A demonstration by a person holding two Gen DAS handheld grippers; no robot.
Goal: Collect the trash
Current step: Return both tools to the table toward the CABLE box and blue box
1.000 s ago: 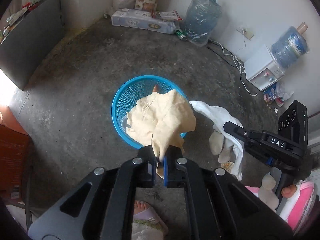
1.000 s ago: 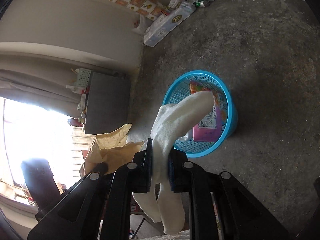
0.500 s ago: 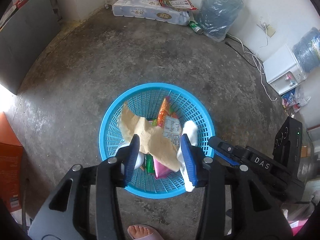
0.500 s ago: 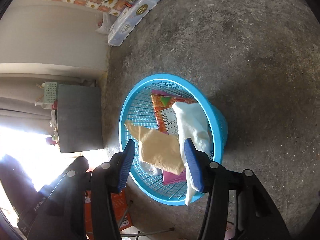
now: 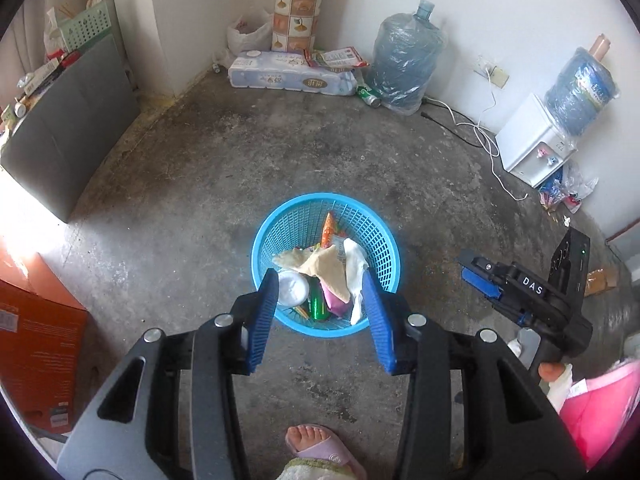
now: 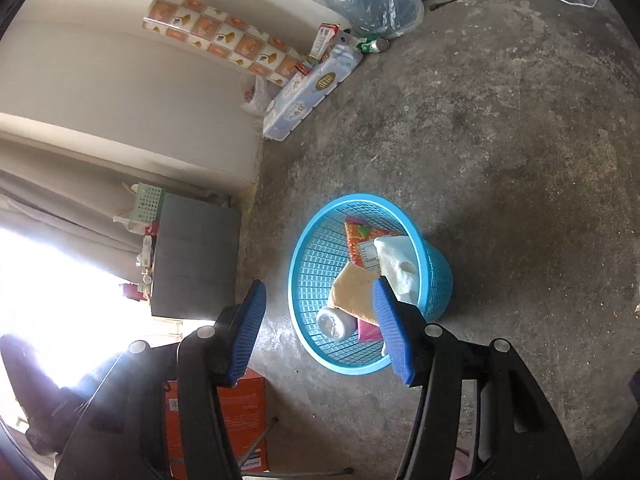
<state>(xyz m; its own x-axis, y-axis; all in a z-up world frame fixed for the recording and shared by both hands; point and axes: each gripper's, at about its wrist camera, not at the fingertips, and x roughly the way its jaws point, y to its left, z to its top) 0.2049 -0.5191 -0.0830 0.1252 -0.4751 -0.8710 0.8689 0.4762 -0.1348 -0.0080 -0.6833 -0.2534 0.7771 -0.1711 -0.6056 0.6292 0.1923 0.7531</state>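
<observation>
Two scraps, tan paper (image 5: 326, 270) and white tissue (image 5: 354, 268), lay in the blue basket (image 5: 378, 232), half burying wrappers beneath; above it the left gripper (image 5: 320, 300) and right gripper (image 6: 316, 312) had just been opening, jaws parted, holding nothing

Both wrist cameras look steeply down along their fingers from above, the right view rolled sideways; they share the blue basket (image 5: 362, 220) (image 6: 320, 256) on the concrete floor (image 5: 240, 160) (image 6: 520, 140).
</observation>
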